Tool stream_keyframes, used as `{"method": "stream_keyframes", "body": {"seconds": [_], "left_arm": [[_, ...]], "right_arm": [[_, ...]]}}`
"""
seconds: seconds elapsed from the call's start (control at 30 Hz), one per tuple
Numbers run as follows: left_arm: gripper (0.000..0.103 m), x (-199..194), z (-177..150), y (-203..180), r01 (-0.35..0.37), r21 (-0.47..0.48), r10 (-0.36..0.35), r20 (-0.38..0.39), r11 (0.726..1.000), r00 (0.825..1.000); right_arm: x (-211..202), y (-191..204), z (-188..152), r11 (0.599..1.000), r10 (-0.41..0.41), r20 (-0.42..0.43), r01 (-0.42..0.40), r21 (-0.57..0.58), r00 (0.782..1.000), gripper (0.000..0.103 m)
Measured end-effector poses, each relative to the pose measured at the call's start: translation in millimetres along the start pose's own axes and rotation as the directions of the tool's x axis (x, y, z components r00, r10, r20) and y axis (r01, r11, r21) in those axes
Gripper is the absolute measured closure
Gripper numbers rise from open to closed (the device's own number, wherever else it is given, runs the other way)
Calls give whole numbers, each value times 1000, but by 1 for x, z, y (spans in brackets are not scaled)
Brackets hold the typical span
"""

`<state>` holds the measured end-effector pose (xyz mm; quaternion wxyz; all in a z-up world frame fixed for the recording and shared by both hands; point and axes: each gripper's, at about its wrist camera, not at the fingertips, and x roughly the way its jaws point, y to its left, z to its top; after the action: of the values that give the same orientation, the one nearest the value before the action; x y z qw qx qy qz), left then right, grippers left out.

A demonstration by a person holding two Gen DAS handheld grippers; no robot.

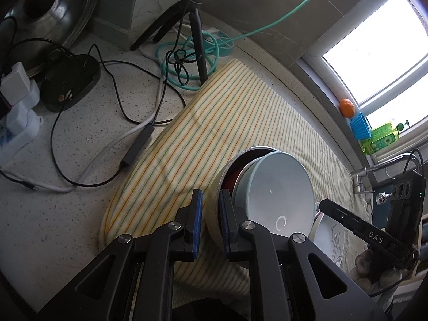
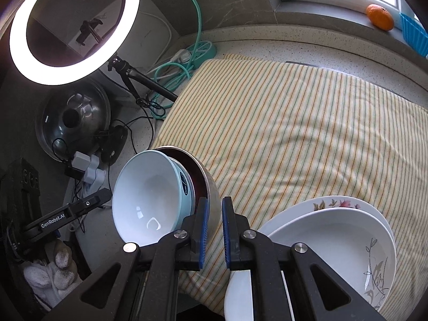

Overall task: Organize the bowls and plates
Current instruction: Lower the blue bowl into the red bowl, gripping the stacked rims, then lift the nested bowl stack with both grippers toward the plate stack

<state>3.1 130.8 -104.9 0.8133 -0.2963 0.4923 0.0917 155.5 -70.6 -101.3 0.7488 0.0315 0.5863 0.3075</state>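
Two grippers: both are clamped on the same metal bowl, one on each side of its rim.
Left gripper (image 1: 211,224): its blue pads are closed on the left wall of the metal bowl (image 1: 215,187), one pad outside and one inside.
Right gripper (image 2: 215,227): its pads are closed on the right wall of that bowl, the left pad inside, wedged beside the inner bowl, and the right pad outside.
Pale blue bowl (image 1: 278,187): it is nested in the metal bowl, standing well proud of its rim, with its white inside empty.
Bowl contact: whether the pair is lifted or rests on the cloth cannot be told.
Striped cloth (image 2: 294,133): it is spread over the speckled counter (image 1: 67,187), and the bowls are seen above its near left part.
Plates: a deep white plate (image 2: 334,238) with a grey sprig pattern is stacked on a flowered plate (image 2: 334,203), on the cloth at the near right, just right of the right gripper.
Hands: a white-gloved hand (image 2: 58,262) is seen behind the left gripper's handle.
Far left: a lit ring light (image 2: 18,42) on a black tripod (image 1: 195,34), a teal cable (image 1: 281,21) and a steel lid (image 2: 72,117) are seen.
Far right: an orange (image 2: 379,17) is set on the window sill.
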Motion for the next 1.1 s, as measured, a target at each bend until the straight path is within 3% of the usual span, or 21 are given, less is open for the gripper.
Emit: {"method": "stream_keyframes", "body": {"seconds": [0.93,1.1], "left_arm": [[95,26,-1,-4,18,70,-13,-75,997,997],[95,28,-2,-6,13,70,-7,-78,997,997]], "right_arm": [[38,4,-7,999,-15,-68,18,49,998,93],[38,10,-7,999,-42,-66,42,1,997,93]]}}
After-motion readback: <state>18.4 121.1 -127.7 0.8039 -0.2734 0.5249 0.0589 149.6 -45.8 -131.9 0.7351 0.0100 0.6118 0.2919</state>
